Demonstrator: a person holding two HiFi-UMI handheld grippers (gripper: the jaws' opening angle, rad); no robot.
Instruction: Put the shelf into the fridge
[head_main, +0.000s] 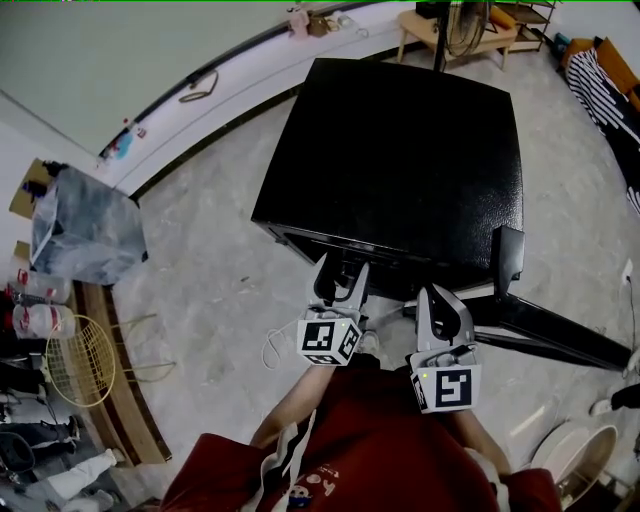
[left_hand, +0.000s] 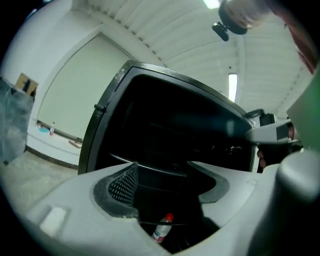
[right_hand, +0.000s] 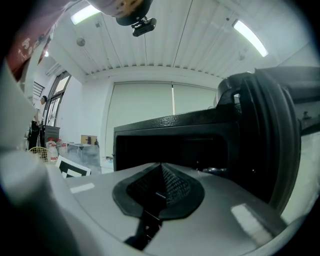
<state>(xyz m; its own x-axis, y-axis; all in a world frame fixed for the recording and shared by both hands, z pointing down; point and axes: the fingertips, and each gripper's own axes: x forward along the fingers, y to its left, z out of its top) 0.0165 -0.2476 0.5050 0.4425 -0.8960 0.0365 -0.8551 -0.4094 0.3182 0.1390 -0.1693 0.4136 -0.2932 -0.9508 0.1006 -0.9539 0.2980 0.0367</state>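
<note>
Our fridge (head_main: 400, 160) is open in front of us. Our left gripper (head_main: 341, 272) has its jaws spread, with nothing in them. Our right gripper (head_main: 432, 296) has its jaws pressed together, empty. Inside, above a bottle (left_hand: 162, 227), we see a thin clear edge, likely the glass shelf (left_hand: 145, 168). We think it is stiff, slippery and easy to break, so its front edge is the best place to hold it. The fridge is too dark to tell if the shelf sits right.
</note>
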